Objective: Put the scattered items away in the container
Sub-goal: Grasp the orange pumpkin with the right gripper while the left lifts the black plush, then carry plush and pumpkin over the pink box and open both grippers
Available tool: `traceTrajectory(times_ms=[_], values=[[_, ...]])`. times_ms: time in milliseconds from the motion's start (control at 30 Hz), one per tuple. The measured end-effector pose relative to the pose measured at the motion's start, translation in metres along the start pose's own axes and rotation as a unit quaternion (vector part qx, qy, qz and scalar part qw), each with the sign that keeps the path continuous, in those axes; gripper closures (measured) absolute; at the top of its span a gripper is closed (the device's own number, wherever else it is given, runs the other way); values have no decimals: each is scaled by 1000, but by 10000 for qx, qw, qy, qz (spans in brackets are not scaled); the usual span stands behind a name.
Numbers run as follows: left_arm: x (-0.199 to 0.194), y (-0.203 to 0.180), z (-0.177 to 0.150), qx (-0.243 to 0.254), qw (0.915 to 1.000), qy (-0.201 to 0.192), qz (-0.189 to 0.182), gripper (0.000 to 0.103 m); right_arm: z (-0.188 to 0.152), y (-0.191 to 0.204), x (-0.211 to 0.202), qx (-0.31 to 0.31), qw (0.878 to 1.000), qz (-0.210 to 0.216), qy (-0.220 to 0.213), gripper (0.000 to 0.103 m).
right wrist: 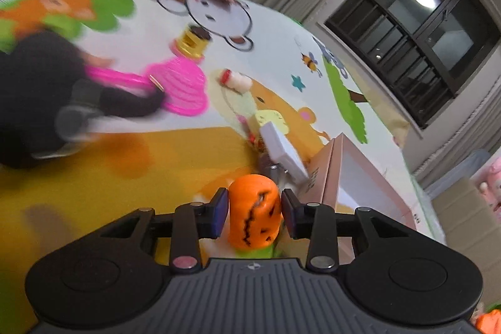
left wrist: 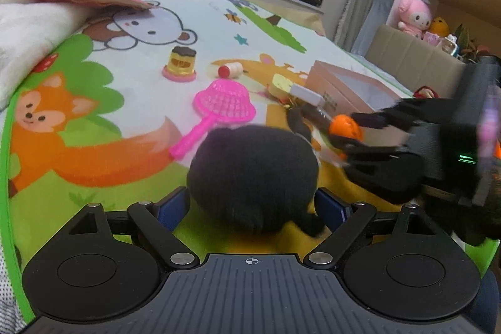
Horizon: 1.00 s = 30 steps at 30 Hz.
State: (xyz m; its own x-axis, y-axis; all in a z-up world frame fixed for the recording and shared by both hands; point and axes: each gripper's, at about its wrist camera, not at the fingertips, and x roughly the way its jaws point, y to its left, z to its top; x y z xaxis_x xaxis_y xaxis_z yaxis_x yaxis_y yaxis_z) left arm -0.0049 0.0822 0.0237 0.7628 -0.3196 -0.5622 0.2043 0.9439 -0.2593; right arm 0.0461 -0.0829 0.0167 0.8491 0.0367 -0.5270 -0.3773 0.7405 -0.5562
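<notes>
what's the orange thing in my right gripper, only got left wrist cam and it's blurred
Observer: A pumpkin toy with a jagged black face, clear in the right wrist view.
Operator: is the right gripper really on it
Observer: Yes, it stands upright with a pad against each side.
Operator: ok, my left gripper is round the plush, is the pumpkin over the box yet
Observer: No, the box lies ahead and to the right of it.
</notes>
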Motion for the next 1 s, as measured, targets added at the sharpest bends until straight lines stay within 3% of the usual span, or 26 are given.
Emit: traceTrajectory(times_ms=[200, 367, 533, 567, 700, 867, 967, 1000], values=[[-1, -4, -5, 71, 10000, 28, -49, 9, -26, 0, -55, 474, 9955, 822, 3, 67], [-3, -10, -9, 141, 9999, 50, -85, 8, -42, 12, -64, 663, 9943, 837, 40, 63], [-9, -10, -6, 202, 9998, -26, 48, 6, -47, 9, -66, 1068, 9907, 836, -117, 33], [-9, -9, -5, 191, 9998, -38, 96, 5, -46, 8, -64, 1130, 9900, 825, -167, 32], [-12, -6, -2, 96, 9997, -55, 217, 5, -41, -1, -48, 1575, 9841, 807, -159, 31], [-14, -6, -1, 154, 9995, -10, 270, 4, -42, -21, -21, 2367, 9648, 1137, 146, 32], [-12, -8, 3, 244, 9993, -48, 296, 3, -46, -27, -15, 2643, 9551, 1318, 229, 51], [-11, -9, 6, 286, 9991, -69, 309, 3, -46, -28, -16, 2660, 9545, 1326, 220, 51]])
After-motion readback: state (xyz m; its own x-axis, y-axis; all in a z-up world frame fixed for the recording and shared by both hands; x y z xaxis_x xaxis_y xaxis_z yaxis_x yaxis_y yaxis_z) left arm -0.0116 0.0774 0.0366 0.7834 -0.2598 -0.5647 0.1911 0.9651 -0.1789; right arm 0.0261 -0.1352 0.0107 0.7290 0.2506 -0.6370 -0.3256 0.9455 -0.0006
